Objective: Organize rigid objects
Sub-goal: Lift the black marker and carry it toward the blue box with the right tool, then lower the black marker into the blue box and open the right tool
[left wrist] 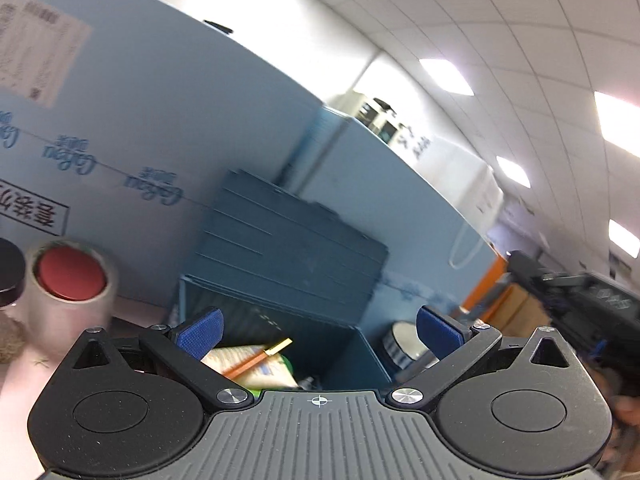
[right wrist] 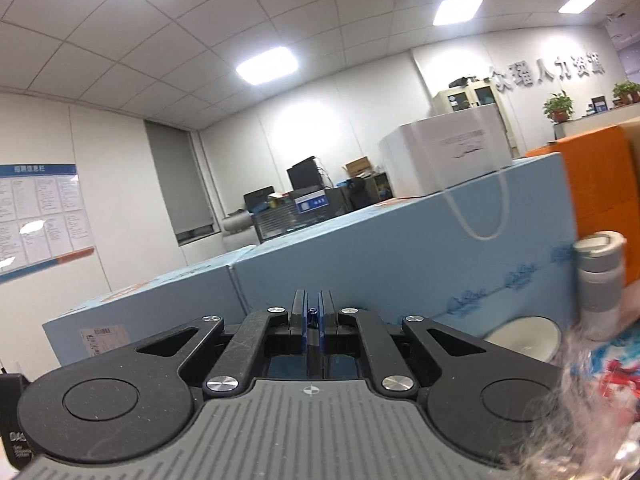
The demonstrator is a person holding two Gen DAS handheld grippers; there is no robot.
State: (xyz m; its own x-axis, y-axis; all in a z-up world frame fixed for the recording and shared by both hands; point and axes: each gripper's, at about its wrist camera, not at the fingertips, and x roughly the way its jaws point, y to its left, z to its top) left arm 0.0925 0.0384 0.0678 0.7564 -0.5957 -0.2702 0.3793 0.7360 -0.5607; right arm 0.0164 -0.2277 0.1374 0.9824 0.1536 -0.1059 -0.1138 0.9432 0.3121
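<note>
Two large blue cartons (right wrist: pixel 400 248), one white box (right wrist: pixel 448 156) atop them, one dark blue bin (left wrist: pixel 280 300), one white bowl (right wrist: pixel 524 340), one white-and-grey tumbler (right wrist: pixel 600 284), one red-capped canister (left wrist: pixel 68 280).

This is an office. The ceiling (right wrist: pixel 168 52) has square tiles with flat light panels (right wrist: pixel 267 66). On the wall hangs a notice board (right wrist: pixel 38 216) and large metal letters (right wrist: pixel 548 70). Monitors (right wrist: pixel 302 176), a filing cabinet (right wrist: pixel 468 96), potted plants (right wrist: pixel 558 106) and big blue cartons (right wrist: pixel 400 248) stand around.

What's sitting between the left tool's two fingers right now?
In the left wrist view, the open left tool frames the dark blue bin; cream packaging with an orange pencil-like stick lies inside. Nothing is gripped.
</note>
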